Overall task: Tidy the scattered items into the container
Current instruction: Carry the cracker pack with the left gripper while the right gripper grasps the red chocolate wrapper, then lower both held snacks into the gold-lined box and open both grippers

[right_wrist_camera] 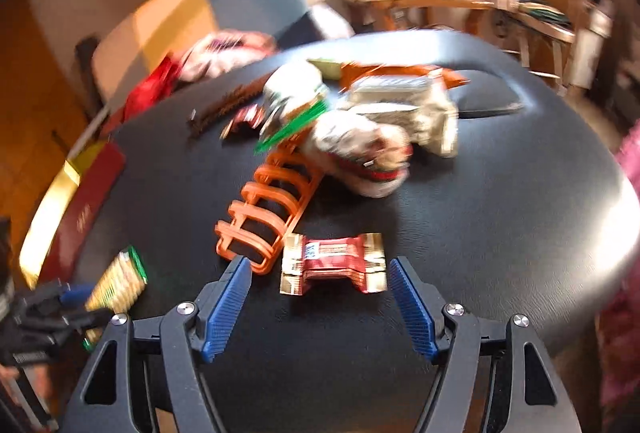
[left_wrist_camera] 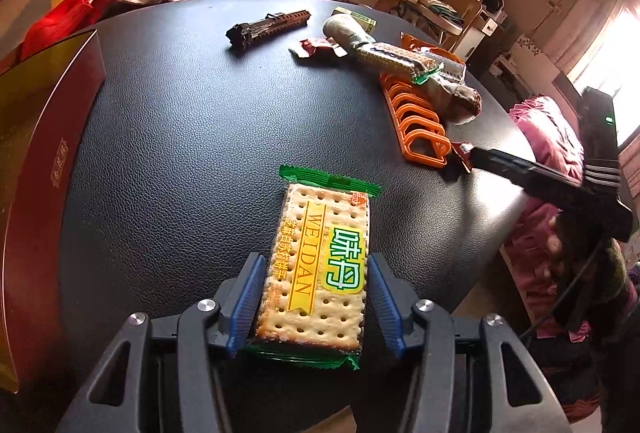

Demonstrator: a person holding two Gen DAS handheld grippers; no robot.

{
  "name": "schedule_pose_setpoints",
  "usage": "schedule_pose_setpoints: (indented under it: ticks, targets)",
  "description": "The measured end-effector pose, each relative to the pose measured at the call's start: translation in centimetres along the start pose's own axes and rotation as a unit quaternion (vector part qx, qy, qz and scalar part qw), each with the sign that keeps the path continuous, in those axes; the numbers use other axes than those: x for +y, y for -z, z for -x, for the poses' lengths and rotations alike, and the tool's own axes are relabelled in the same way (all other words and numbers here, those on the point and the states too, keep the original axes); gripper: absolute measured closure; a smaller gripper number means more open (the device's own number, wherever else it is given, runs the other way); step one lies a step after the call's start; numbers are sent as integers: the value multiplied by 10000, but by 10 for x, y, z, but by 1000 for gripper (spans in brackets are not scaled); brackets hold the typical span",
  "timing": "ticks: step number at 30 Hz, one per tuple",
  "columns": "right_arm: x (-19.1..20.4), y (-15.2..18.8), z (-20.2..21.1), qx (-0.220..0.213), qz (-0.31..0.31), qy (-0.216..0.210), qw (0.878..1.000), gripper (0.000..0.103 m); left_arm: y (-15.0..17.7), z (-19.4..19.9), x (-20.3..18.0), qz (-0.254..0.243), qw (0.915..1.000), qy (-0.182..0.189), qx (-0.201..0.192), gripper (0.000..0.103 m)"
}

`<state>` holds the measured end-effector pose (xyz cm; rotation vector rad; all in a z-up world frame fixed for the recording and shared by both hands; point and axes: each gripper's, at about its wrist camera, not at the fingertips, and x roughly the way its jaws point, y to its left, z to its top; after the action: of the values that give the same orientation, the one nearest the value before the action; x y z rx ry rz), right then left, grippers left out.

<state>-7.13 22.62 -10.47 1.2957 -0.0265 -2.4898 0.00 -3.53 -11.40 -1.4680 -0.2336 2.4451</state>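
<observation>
A cracker packet (left_wrist_camera: pixel 320 265) with green ends lies on the black table between the blue pads of my left gripper (left_wrist_camera: pixel 316 265); the left pad touches its edge, the right pad stands just off it. It also shows in the right wrist view (right_wrist_camera: pixel 116 283). My right gripper (right_wrist_camera: pixel 320 269) is open, its fingers on either side of a red and gold candy bar (right_wrist_camera: pixel 334 263) lying flat; neither pad touches it. The red box (left_wrist_camera: pixel 44 169) with a gold inside sits at the table's left edge.
An orange plastic rack (left_wrist_camera: pixel 416 117), a rolled sock (left_wrist_camera: pixel 448 89), another cracker packet (left_wrist_camera: pixel 392 55), a small red wrapper (left_wrist_camera: pixel 318 47) and a dark brown bar (left_wrist_camera: pixel 268 25) lie at the far side. The table edge (left_wrist_camera: pixel 516 193) drops off on the right.
</observation>
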Motion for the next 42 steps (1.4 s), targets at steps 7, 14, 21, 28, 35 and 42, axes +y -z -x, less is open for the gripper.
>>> schedule_pose_setpoints:
  ticks: [7, 14, 21, 28, 35, 42]
  targets:
    - [0, -6, -21, 198, 507, 162, 9984, 66, -2, -2, 1, 53, 10000, 6, 29, 50]
    - [-1, 2, -12, 103, 440, 236, 9987, 74, 0, -1, 0, 41, 9998, -113, -130, 50]
    - [21, 9, 9, -69, 328, -102, 9994, 75, -1, 22, 11, 266, 9984, -48, -488, 50]
    - [84, -5, 17, -261, 701, -720, 9946, 75, -1, 58, 31, 571, 9941, -220, -893, 50]
    - [172, -37, 13, -395, 1140, -1687, 9782, 75, 1, 119, 92, 1174, 9769, -900, -1544, 50]
    - [279, -64, -4, -302, 1579, -2618, 9516, 75, 17, 144, 176, 1954, 9540, -1583, -1631, 50]
